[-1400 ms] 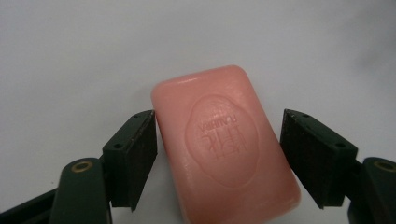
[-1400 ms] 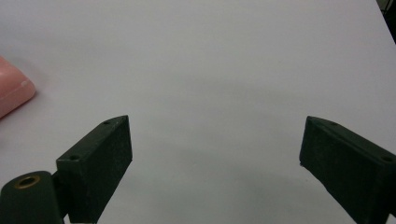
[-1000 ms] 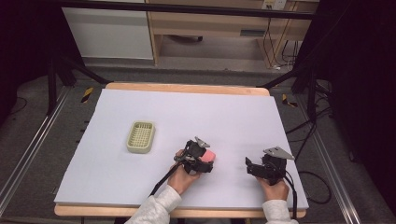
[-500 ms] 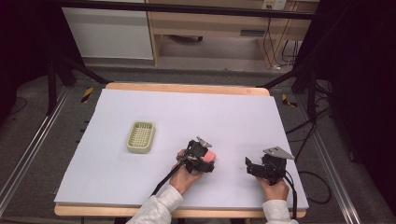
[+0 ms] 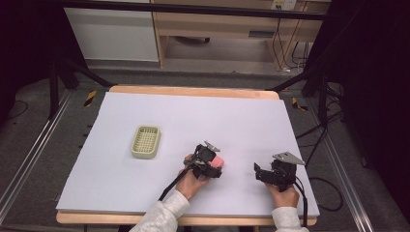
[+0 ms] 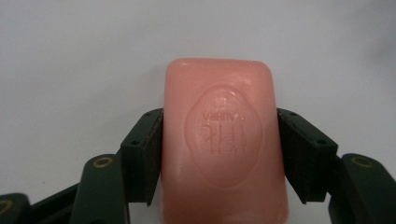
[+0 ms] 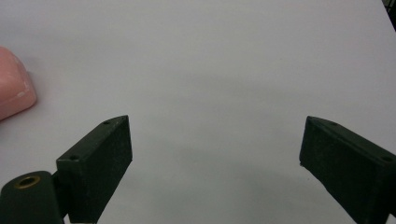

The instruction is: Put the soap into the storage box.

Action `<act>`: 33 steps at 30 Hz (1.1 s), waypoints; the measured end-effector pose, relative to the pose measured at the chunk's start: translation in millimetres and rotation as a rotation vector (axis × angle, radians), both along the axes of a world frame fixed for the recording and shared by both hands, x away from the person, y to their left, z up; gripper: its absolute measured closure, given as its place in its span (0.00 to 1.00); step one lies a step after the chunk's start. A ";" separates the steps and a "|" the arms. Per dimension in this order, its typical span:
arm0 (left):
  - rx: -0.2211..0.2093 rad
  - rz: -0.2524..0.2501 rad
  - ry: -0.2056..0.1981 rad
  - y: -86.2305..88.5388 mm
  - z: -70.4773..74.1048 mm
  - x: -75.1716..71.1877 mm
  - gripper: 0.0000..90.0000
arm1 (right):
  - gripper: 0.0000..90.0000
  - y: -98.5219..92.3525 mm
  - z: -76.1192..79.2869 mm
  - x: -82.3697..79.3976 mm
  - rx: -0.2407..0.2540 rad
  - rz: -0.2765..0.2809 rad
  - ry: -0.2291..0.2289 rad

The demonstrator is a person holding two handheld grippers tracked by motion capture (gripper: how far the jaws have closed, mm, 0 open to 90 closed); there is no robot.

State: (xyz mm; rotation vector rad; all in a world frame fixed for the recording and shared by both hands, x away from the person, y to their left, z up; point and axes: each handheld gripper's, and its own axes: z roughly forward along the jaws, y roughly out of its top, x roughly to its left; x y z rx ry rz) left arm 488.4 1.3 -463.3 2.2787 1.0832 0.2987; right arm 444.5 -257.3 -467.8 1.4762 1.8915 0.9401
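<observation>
The left hand-held gripper (image 5: 212, 163) is clenched on the soap (image 6: 224, 140), low and just right of centre in the high view, on the white worktop (image 5: 270, 125). In the left gripper view the two black pads press flat against the soap's long sides, so the bar's long axis runs straight away from the gripper, up the frame, with its stamped face turned up at the camera. About half of the bar sticks out beyond the pads. The jaws have just been closing, with the soap between them, and now the grip looks settled.

The right hand-held gripper (image 5: 263, 174) sits at the lower right of the high view, released and holding nothing; in its own view the jaws stand wide apart over bare worktop, and a corner of the soap (image 7: 14, 88) shows at the left edge of the frame.

The dish (image 5: 145, 141), a pale green slotted tray, lies to the left of centre in the high view, up and left of the soap and well apart from it. Its long axis runs up the frame, much as the bar's does now. The left hand is the nearer of the two to the dish, and it already has the soap, so I judge the coming move to be a lift and a carry up and left, with little need to turn the bar before setting it in.
</observation>
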 end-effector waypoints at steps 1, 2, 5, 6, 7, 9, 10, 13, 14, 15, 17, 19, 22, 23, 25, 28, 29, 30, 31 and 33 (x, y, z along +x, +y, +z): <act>0.004 -0.005 0.001 -0.2 0.3 0.3 0.40 | 0.11 0.1 0.0 -0.1 -0.002 0.002 -0.001; 0.005 -0.007 0.006 -0.2 0.7 0.8 0.41 | 0.11 0.3 0.2 -0.1 -0.001 0.002 -0.002; 0.008 -0.007 0.009 -0.4 1.0 1.6 0.41 | 0.11 0.1 0.6 -0.4 0.002 -0.001 -0.002; 0.008 -0.008 0.008 -0.4 1.0 1.7 0.41 | 0.11 0.0 0.6 -0.4 0.002 -0.001 -0.002; 0.008 -0.008 0.008 -0.4 1.0 1.7 0.41 | 0.11 0.0 0.6 -0.4 0.002 -0.001 -0.002; 0.006 -0.011 0.007 -0.2 0.9 2.1 0.41 | 0.11 -0.2 0.5 -0.1 0.006 -0.001 0.001; 0.006 -0.011 0.007 -0.2 0.9 2.1 0.41 | 0.11 -0.2 0.5 -0.1 0.006 -0.001 0.001; -0.005 -0.013 0.011 1.7 2.6 2.6 0.41 | 0.11 0.0 0.1 0.1 -0.002 0.002 0.001; -0.005 -0.013 0.011 1.7 2.6 2.6 0.41 | 0.11 0.0 0.1 0.1 -0.002 0.002 0.001; -0.007 -0.016 0.005 2.7 4.4 1.8 0.41 | 0.11 0.0 0.2 0.0 0.000 0.002 0.001; -0.018 -0.018 -0.008 5.4 9.1 -0.3 0.41 | 0.11 0.0 -0.2 0.2 -0.001 0.003 0.001; -0.024 -0.025 -0.012 9.2 14.6 -1.7 0.41 | 0.11 0.1 -0.5 0.6 0.003 0.001 0.008; -0.027 -0.025 -0.029 14.8 23.0 -4.7 0.41 | 0.11 0.0 0.2 -0.3 0.007 -0.002 0.002; -0.027 -0.025 -0.029 14.8 23.0 -4.7 0.41 | 0.11 0.0 0.2 -0.3 0.007 -0.002 0.002; -0.041 -0.031 -0.037 20.1 29.0 -7.3 0.41 | 0.11 -0.3 0.0 0.2 0.004 0.000 0.003; -0.045 -0.037 -0.050 23.4 32.9 -9.7 0.41 | 0.11 -0.1 0.1 0.1 0.005 0.001 0.007; -0.044 -0.041 -0.054 25.5 34.5 -10.4 0.41 | 0.11 0.0 0.2 -0.2 0.005 0.001 0.001; -0.046 -0.040 -0.056 27.2 36.0 -11.2 0.41 | 0.11 -0.1 0.4 -0.4 0.007 0.002 -0.005; -0.054 -0.040 -0.061 30.5 38.5 -12.8 0.41 | 0.11 -0.2 0.7 -0.4 0.012 0.001 -0.003; -0.059 -0.039 -0.070 34.6 41.3 -14.9 0.41 | 0.11 0.0 0.6 -0.5 0.012 0.001 -0.003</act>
